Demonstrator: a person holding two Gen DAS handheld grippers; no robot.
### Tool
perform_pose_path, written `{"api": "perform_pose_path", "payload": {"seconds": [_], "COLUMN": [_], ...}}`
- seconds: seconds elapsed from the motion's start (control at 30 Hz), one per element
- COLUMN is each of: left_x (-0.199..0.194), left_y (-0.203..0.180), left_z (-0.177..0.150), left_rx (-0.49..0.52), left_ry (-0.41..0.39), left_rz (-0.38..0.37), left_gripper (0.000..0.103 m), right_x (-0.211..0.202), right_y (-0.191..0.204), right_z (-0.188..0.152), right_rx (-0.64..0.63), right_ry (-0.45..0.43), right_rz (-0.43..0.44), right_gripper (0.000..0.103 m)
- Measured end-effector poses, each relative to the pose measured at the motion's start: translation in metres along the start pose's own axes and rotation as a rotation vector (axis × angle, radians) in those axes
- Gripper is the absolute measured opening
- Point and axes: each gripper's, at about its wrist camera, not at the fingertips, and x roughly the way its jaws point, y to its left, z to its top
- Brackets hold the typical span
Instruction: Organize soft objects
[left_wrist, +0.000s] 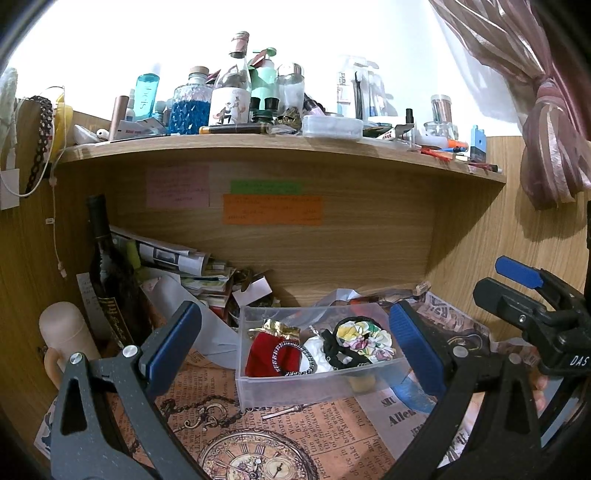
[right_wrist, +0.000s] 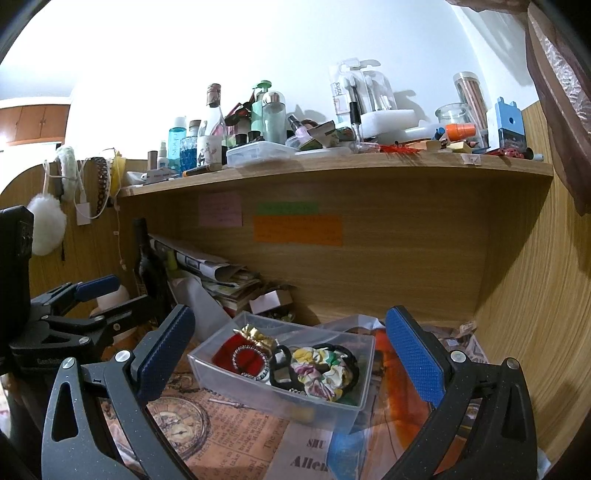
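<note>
Left tongs (left_wrist: 295, 347): I hold these wide apart, gripping nothing, in front of the box; in the right wrist view they show at the far left (right_wrist: 110, 295), also spread.
Right tongs (right_wrist: 291, 354): mine too, spread wide and empty, the box framed between the blue pads; from the left wrist view they show at the far right (left_wrist: 513, 284).
Clear plastic box (left_wrist: 295, 387): sits on the worktop, under the shelf, open at the top.
Red velvet pouch with gold trim (left_wrist: 271, 354): lies in the left part of the box, gold edge toward the back.
Beaded black-and-silver bracelet (left_wrist: 295, 356): rests over the pouch, touching it.
Floral fabric scrunchie (left_wrist: 364, 338): in the right part of the box, on top of the black ties.
Black hair ties (left_wrist: 332, 349): between pouch and scrunchie, tangled with something white that I cannot identify.
Vintage-newspaper print mat with a pocket-watch picture (left_wrist: 236, 435): covers the worktop below the box.
Dark wine bottle (left_wrist: 107, 269): upright at the left, well apart from the box.
Stack of papers and magazines (left_wrist: 184, 266): leans behind the box, near the bottle.
Wooden shelf (left_wrist: 258, 147): above, crowded with bottles and jars.
Pink, green and orange sticky notes (left_wrist: 271, 208): stuck on the back panel; their writing is too blurred to read.
</note>
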Motion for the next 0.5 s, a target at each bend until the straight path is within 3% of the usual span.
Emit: {"api": "perform_pose_path", "payload": {"seconds": [0.5], "left_x": [0.0022], "left_y": [0.0013], "left_z": [-0.0011], "left_rx": [-0.004], "left_ry": [0.001], "left_rz": [0.003], "left_gripper": [0.103], "right_x": [0.0023], "right_y": [0.0019], "right_z": [-0.0001], "right_rx": [-0.003], "right_ry": [0.003], "right_rz": [0.004], "right_gripper": [0.103]}}
